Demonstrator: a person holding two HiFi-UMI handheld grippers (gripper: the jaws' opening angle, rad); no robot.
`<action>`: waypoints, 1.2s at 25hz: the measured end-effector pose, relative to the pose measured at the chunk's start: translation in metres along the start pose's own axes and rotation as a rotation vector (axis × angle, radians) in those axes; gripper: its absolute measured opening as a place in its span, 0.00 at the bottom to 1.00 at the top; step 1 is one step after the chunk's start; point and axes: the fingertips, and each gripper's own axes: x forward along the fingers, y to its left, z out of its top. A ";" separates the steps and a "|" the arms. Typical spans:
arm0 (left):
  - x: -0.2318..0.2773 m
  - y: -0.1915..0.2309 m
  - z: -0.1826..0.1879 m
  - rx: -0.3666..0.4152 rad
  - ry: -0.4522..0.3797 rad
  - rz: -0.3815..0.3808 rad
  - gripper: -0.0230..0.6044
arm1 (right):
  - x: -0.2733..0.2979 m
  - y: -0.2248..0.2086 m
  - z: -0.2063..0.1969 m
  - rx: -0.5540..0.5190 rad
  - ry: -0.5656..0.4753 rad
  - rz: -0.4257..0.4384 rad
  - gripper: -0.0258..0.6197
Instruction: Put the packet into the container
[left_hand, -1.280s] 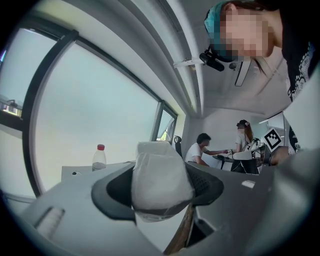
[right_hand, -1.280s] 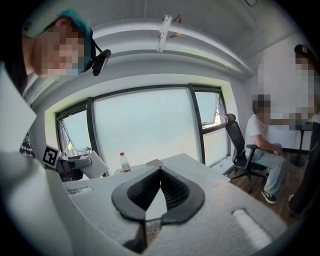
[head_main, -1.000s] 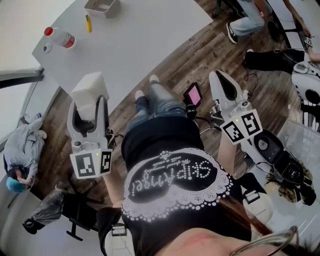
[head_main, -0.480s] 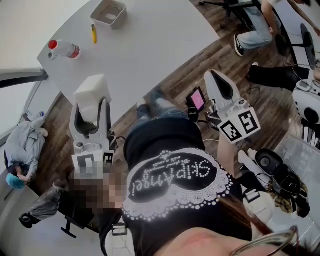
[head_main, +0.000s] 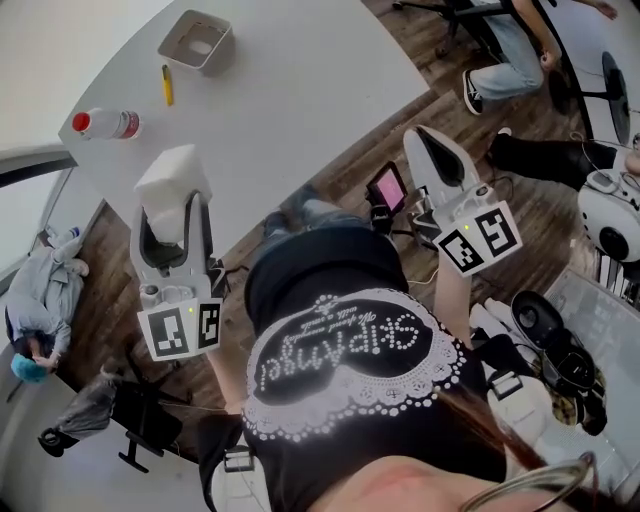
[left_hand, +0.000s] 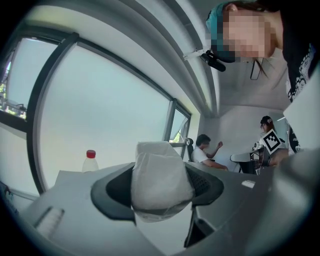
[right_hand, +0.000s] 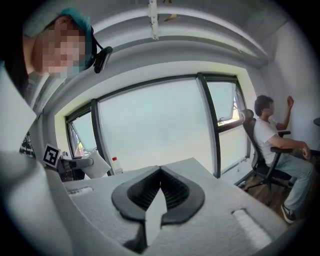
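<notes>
We are in an office-like workroom. A broad white counter stands on wood-plank flooring. Beyond the counter, tall windows fill the wall. Off the counter's right end a person sits in a wheeled office chair. Right of the counter, cables and electronic gear clutter the flooring.

Head view looks steeply down; both gripper views face the windows, sharing the bottle.

Shirt — rhinestone lettering, not legible
</notes>
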 end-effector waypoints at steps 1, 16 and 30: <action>0.002 -0.001 0.000 -0.001 -0.001 0.006 0.49 | 0.002 -0.003 0.001 0.001 0.001 0.006 0.03; 0.027 -0.010 -0.008 -0.036 -0.020 0.063 0.49 | 0.028 -0.040 0.002 -0.002 0.022 0.043 0.03; 0.019 0.019 0.008 -0.026 -0.017 0.058 0.49 | 0.039 -0.003 0.010 -0.003 0.026 0.054 0.03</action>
